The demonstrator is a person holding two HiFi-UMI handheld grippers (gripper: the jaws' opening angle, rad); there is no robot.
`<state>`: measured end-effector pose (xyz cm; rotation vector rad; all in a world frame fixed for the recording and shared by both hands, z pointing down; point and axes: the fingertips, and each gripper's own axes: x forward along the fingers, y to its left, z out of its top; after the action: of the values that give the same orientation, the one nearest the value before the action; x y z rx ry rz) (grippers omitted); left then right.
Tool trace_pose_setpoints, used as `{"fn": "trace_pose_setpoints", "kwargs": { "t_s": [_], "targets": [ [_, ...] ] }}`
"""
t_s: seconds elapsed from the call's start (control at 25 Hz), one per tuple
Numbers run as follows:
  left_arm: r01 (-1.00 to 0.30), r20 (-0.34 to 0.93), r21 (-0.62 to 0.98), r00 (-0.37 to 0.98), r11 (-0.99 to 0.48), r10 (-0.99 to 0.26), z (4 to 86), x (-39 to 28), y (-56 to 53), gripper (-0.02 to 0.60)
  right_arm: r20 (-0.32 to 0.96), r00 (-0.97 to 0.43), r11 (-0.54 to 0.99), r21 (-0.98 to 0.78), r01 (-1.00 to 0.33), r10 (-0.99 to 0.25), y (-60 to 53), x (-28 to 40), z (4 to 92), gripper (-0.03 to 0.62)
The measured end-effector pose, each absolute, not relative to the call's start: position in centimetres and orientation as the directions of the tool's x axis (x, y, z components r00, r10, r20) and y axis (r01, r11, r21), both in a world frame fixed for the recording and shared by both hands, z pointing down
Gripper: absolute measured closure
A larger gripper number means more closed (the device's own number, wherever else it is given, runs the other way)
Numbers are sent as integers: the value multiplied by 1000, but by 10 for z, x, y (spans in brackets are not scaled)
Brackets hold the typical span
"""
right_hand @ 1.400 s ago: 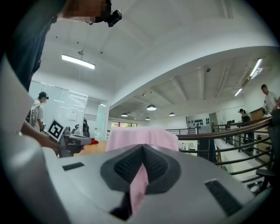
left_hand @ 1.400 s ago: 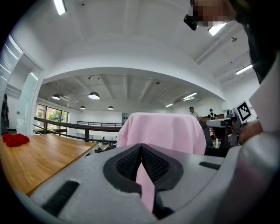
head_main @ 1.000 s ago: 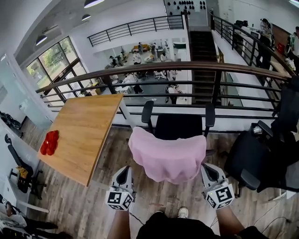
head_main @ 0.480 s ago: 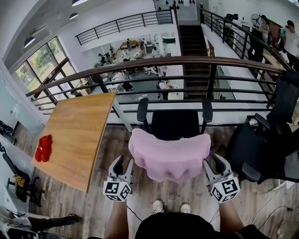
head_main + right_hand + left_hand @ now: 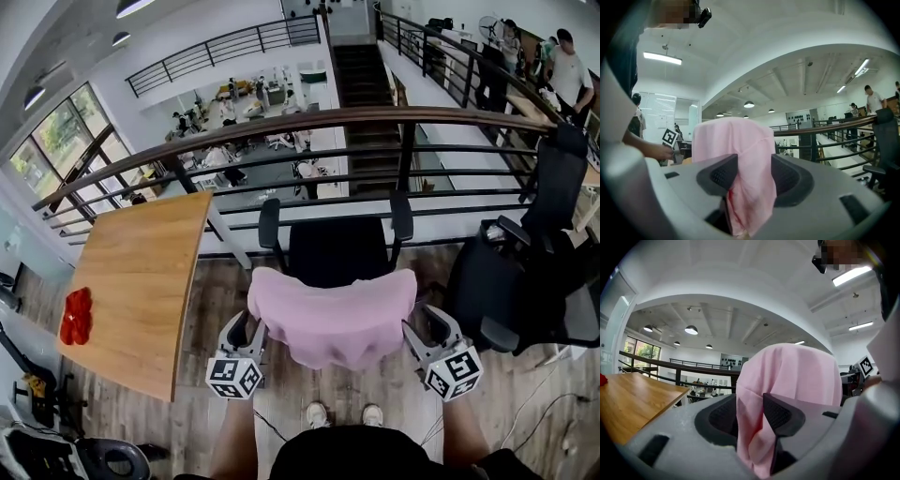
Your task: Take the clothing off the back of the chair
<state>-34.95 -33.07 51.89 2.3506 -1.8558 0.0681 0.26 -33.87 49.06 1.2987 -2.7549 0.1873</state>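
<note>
Bringing both tongs forward and inward against the garment since a second ago, and spreading their jaws from shut, widening the right pair latest. Standing now with the wooden surface [image 5: 141,281] off to the left, unused, and facing the back of the black chair [image 5: 337,253]. Finding the pink clothing [image 5: 333,314] draped over the top of that chair back, hanging down the near side in loose wrinkles. Holding the left tongs [image 5: 247,328] at its lower left edge and the right tongs [image 5: 424,326] at its lower right, keeping each agape around a hanging fold of fabric without pinching it yet, the left spread very wide, the right roughly halfway. Judging the cloth light, soft and limp, likely sagging and sliding out of a shallow bite. So aiming to clamp at these two side edges, deep enough to trap a doubled fold, then lifting up and back, clearing the chair top without snagging.
</note>
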Motion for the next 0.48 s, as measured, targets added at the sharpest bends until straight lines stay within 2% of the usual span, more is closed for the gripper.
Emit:
{"fn": "trace_pose_setpoints", "kwargs": {
  "t_s": [0.16,0.48],
  "targets": [
    [-965,149,52,261,-256,-954,526,-350,-341,405,141,-656,644,-127,-755,-741,-342,-5,499,370],
    [-951,163,37,308,-306,-937,522,-339,-357,396,160,-672,661,-120,-740,-723,-350,-18,498,314]
  ]
}}
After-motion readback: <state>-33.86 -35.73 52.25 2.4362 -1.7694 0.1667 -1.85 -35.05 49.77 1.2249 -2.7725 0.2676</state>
